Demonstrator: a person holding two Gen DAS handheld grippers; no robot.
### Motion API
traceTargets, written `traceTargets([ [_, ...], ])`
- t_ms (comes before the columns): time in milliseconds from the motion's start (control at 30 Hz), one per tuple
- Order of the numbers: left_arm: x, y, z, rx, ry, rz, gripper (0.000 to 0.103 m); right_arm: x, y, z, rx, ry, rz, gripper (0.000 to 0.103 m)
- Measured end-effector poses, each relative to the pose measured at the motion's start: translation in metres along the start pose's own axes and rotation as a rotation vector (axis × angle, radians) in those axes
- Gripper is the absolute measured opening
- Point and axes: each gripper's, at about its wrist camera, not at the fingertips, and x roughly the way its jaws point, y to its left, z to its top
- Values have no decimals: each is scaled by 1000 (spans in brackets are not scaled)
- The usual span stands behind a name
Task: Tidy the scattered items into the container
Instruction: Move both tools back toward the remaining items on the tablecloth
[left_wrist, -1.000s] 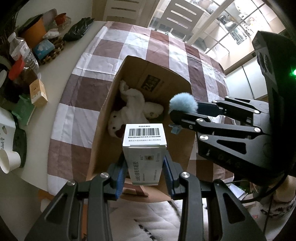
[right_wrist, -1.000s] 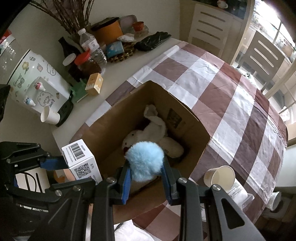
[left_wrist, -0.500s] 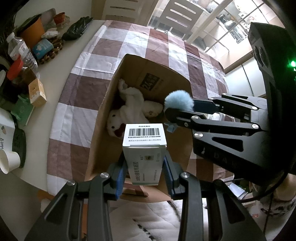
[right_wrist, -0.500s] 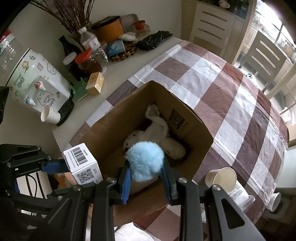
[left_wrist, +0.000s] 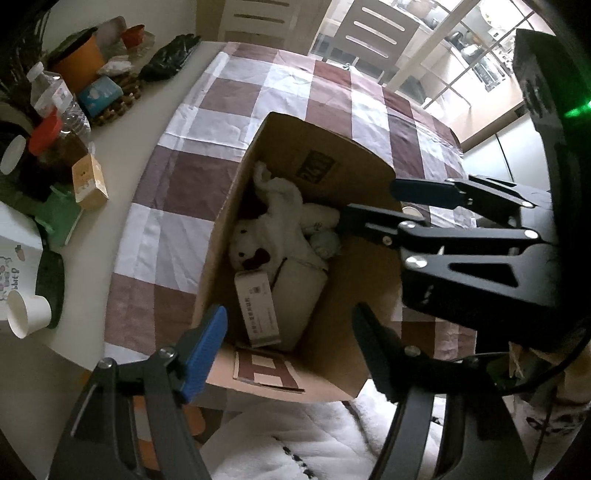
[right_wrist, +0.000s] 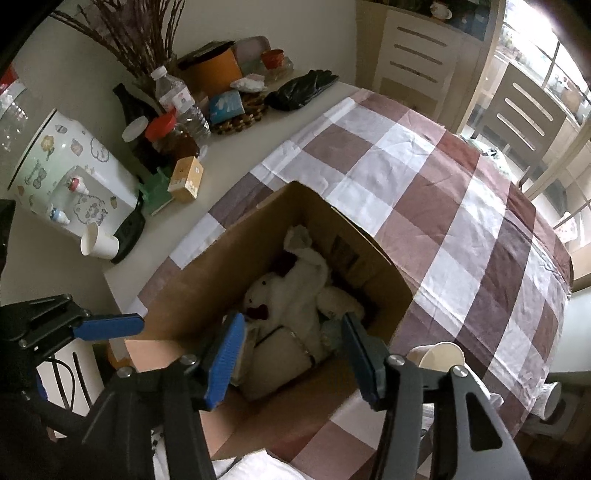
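The left gripper points steeply down over the near end of the open brown cardboard box; its jaws are opening and nothing is between the blue pads. Directly below it, inside the box, the white rectangular carton with printed text lies free on the bottom, against the near wall.

The right gripper also points steeply down, over the near right part of the same box. Its jaws are opening too, and they hold nothing. The small pale blue fluffy ball rests inside the box, beside the white plush toy animal that lies along the middle of the box.

The box stands on a brown and white checked tablecloth. A white paper cup stands on the cloth just outside the right wall of the box. Left of the box, well apart from it, another white paper cup lies on its side on the bare white table.
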Motion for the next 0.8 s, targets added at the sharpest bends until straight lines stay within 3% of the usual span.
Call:
traceTargets([
  [433,-3,-17,-3,88,5,-20,72,-12,-12,-26,85,-5,-28,57],
  [800,7,-72,-4,283,55,-78,72,-38,-63,-97,349,-25,-99,57],
])
